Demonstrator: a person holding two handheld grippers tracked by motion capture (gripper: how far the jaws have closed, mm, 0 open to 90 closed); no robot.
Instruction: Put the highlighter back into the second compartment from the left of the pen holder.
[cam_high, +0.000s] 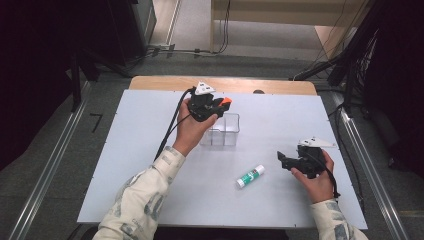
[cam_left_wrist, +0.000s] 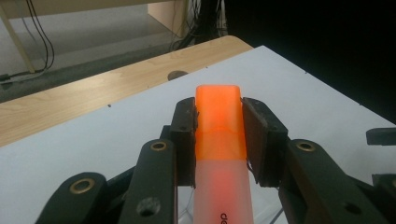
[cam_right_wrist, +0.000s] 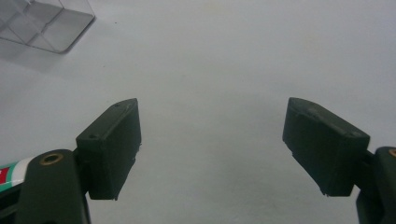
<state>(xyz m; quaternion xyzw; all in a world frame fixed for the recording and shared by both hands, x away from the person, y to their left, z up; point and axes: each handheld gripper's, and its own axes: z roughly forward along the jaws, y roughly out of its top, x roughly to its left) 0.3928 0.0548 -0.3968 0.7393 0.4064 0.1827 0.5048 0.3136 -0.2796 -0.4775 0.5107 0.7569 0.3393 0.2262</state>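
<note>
Left gripper (cam_left_wrist: 218, 135) clamps orange highlighter (cam_left_wrist: 219, 140) (over box (cam_high: 226, 131))

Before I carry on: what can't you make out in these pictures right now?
- Orange highlighter: its print is cut off by the left gripper view's bottom edge.
- Clear box: contents unreadable in the high view, partly behind the left claw.
- Glue stick: label too small.

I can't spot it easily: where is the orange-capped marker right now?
The orange-capped marker is clamped in the left gripper, held above the clear box toward the table's far side in the high view.
</note>
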